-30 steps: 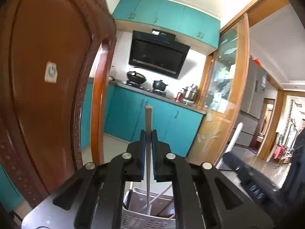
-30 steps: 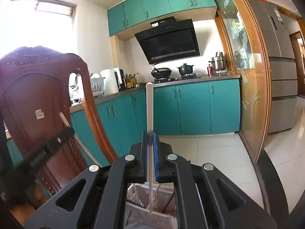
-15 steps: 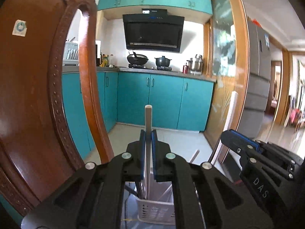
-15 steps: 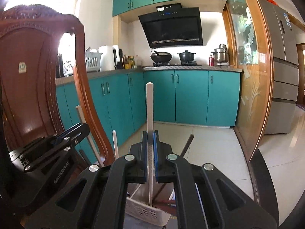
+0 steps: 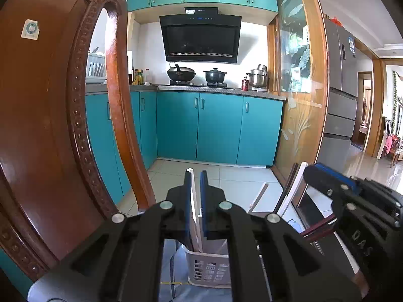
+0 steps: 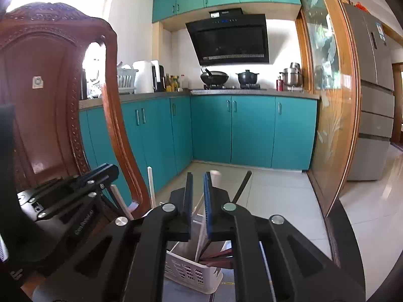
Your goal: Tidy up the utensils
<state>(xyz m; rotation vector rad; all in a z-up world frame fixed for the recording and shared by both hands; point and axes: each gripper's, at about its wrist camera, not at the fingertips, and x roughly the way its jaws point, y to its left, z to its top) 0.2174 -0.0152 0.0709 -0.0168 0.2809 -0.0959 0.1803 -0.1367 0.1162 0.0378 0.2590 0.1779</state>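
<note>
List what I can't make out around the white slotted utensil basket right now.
- White slotted plastic basket, left wrist view: the left tongs cover its sides and its bottom is hidden.
- Pale chopstick in the left tongs: its lower end is hidden behind the tong bodies.
- Right wrist view: the right tongs block the basket's contents, and a blurred pale chopstick sits between them.

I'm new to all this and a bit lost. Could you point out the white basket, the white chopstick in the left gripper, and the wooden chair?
white basket (image 5: 210,270), left wrist view, slotted front wall.
white chopstick (image 5: 193,196), left wrist view, shaft between the blue pads.
wooden chair (image 6: 50,115), right wrist view, back panel.
</note>
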